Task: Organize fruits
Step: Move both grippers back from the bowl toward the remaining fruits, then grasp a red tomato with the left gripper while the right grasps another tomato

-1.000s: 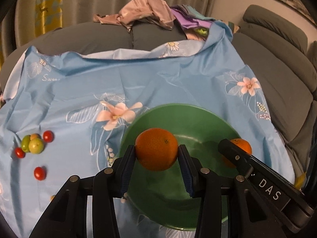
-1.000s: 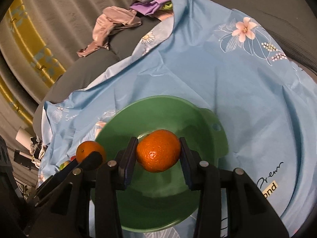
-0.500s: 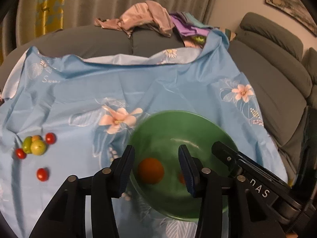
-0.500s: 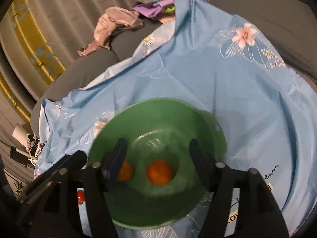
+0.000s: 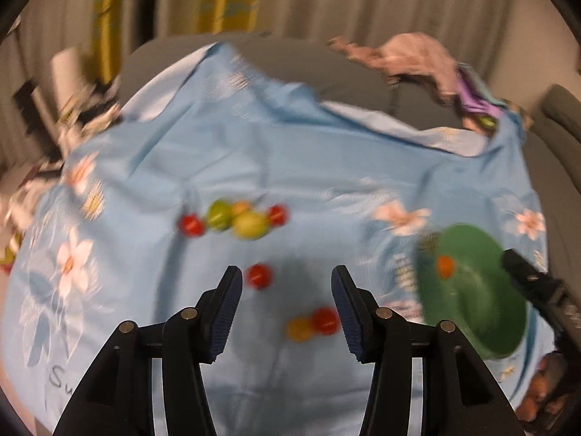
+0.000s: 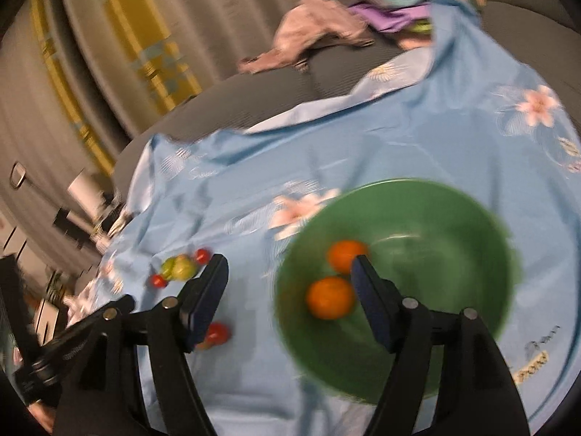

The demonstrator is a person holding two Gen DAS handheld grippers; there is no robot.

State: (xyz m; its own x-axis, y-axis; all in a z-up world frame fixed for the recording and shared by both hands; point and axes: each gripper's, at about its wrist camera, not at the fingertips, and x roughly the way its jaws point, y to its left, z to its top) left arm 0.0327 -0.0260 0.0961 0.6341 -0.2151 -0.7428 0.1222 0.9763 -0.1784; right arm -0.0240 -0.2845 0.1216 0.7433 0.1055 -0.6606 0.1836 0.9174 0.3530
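two oranges [image 6: 330, 298] lie in the green bowl [image 6: 472, 218] on the blue cloth [image 5: 290, 152]; small red and green fruits are loose on the cloth to its left. our left gripper [image 5: 286, 312] has its jaws wide apart and empty, above a red fruit [image 5: 258, 275] and a red-and-yellow pair [image 5: 312, 323]. our right gripper [image 6: 288, 298] is likewise spread and empty, at the bowl's near rim. both views blur, so we slow down, centre one small fruit between the jaws, then close gently, since it may roll or bruise.
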